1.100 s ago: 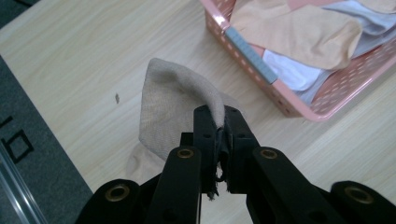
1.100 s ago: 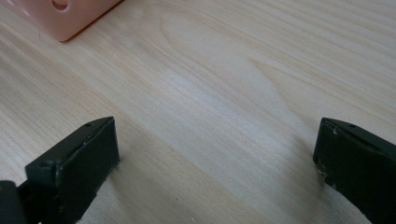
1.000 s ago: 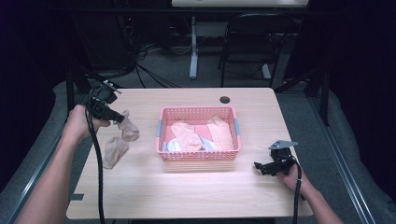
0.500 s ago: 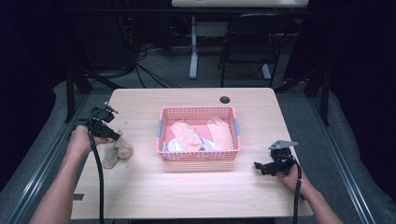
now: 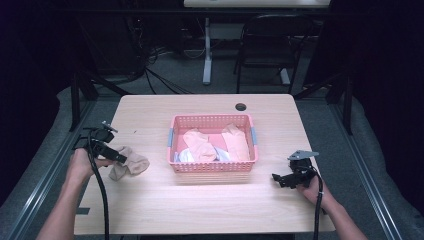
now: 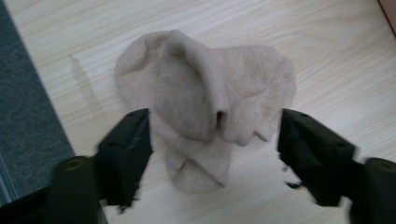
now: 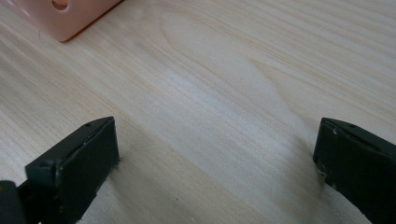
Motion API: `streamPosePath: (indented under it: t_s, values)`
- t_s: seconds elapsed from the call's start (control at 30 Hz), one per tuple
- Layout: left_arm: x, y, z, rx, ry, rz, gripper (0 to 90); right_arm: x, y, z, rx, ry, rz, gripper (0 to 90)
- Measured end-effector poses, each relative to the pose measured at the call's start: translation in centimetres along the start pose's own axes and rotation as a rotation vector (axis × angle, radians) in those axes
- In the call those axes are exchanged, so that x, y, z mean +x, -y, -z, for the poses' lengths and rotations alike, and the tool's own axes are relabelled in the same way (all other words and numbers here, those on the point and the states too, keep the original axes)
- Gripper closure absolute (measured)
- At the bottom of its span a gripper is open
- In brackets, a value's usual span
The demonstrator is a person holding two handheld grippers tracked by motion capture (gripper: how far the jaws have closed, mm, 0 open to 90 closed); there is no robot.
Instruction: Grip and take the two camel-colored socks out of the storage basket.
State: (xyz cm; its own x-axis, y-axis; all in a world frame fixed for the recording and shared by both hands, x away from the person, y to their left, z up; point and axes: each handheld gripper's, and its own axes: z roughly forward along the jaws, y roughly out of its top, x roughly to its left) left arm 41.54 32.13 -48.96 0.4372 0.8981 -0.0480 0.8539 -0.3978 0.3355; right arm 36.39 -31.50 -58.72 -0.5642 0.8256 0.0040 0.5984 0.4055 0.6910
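Observation:
A crumpled beige sock (image 5: 131, 165) lies on the wooden table (image 5: 200, 210) at the left, near the edge. My left gripper (image 5: 119, 157) is right at it; its jaws have just been opening and now stand apart with the beige sock (image 6: 205, 116) between them, the pads off the cloth. A pink basket (image 5: 212, 120) in the middle holds several peach and pale socks (image 5: 200, 145). At the right, my right gripper (image 5: 278, 179) rests low over bare wood, open with nothing between its fingers (image 7: 79, 158).
A small dark hole (image 5: 241, 106) sits in the table top behind the basket. The pink basket corner (image 7: 70, 18) is in the right gripper view, top left. Grey floor (image 6: 28, 116) borders the table's left edge. A chair (image 5: 270, 45) and cables stand beyond the table.
My left gripper came down from above the table with the beige sock, set it on the wood and opened its jaws. The right gripper has not moved.

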Motion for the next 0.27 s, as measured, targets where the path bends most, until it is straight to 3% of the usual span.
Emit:
streamPosePath:
  t_s: [0.1, 0.27]
  values:
    - [-0.1, 1.0, 0.7, -0.03, 0.002, 0.009, 13.7, 0.0, 0.0, 0.0, 0.0, 0.0, 0.0, 0.0]
    - [-0.2, 2.0, 1.3, -0.058, -0.011, 0.014, 5.1, 0.0, 0.0, 0.0, -0.001, -0.001, 0.0, 0.0]
